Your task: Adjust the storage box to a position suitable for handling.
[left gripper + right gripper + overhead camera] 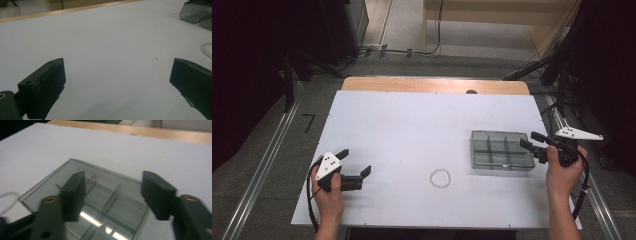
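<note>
A clear grey compartment box (501,150) sits on the right half of the white table (412,125). A small ring of white beads (440,178) lies left of the box, toward the near edge. My right gripper (528,139) hovers at the box's right end, pointing left over it. In the right gripper view the jaws of my right gripper (112,193) stand apart above the box (100,182) with nothing between them. My left gripper (356,161) rests low at the table's left, open and empty. In the left gripper view my left gripper (117,82) faces bare table, with the bead ring (207,48) off to the right.
A strip of wooden tabletop (434,85) shows along the far edge of the white sheet. Dark stands and cables flank the table on the floor at both sides. The bead ring (7,202) lies at the left edge of the right gripper view.
</note>
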### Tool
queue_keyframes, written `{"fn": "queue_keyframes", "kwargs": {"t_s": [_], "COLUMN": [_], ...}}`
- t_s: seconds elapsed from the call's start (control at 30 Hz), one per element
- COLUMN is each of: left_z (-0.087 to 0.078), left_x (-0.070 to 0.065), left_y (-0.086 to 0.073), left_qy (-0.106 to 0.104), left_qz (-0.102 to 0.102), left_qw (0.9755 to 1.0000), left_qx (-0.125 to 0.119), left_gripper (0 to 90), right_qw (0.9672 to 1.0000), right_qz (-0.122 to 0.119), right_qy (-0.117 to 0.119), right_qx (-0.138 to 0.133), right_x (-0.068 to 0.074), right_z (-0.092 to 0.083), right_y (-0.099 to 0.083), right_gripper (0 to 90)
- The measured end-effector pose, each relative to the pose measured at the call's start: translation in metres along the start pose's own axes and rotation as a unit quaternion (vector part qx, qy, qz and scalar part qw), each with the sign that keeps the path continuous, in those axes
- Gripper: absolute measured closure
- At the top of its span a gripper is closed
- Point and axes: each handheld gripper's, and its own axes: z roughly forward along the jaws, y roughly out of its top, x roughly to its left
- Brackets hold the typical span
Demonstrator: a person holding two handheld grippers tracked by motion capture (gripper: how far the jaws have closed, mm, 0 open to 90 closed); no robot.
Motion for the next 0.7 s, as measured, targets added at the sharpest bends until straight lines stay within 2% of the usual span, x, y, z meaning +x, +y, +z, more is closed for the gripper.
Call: {"fn": "queue_keyframes", "kwargs": {"t_s": [0.03, 0.13, 0.33, 0.43, 0.5, 0.57, 0.7], "left_z": [0.0, 0.0, 0.0, 0.0, 0.0, 0.0, 0.0], "left_x": [0.0, -0.001, -0.001, -0.001, 0.0, 0.0, 0.0], "left_y": [0.0, 0.0, 0.0, 0.0, 0.0, 0.0, 0.0], "left_qy": [0.001, 0.0, 0.002, 0.003, 0.003, 0.005, 0.004], "left_qz": [0.001, 0.0, 0.002, 0.001, 0.001, -0.002, -0.002], "left_qw": [1.0, 1.0, 1.0, 1.0, 1.0, 1.0, 1.0], "left_qx": [0.002, 0.002, 0.005, 0.006, 0.006, 0.006, 0.005], "left_gripper": [0.1, 0.1, 0.1, 0.1, 0.1, 0.1, 0.1], "right_qw": [0.9999, 0.9989, 0.9949, 0.9924, 0.9918, 0.9891, 0.9854], "right_qz": [0.008, 0.022, 0.07, 0.09, 0.092, 0.099, 0.114], "right_qy": [-0.01, -0.034, -0.062, -0.067, -0.07, -0.078, -0.062], "right_qx": [0.009, 0.022, 0.038, 0.052, 0.056, 0.076, 0.11], "right_x": [-0.004, -0.011, -0.027, -0.033, -0.033, -0.035, -0.037], "right_z": [0.0, 0.0, -0.003, -0.002, -0.002, 0.003, 0.012], "right_y": [-0.001, -0.004, -0.016, -0.02, -0.021, -0.024, -0.029], "right_gripper": [52.4, 61.6, 79.4, 87.1, 87.7, 87.8, 88.0]}}
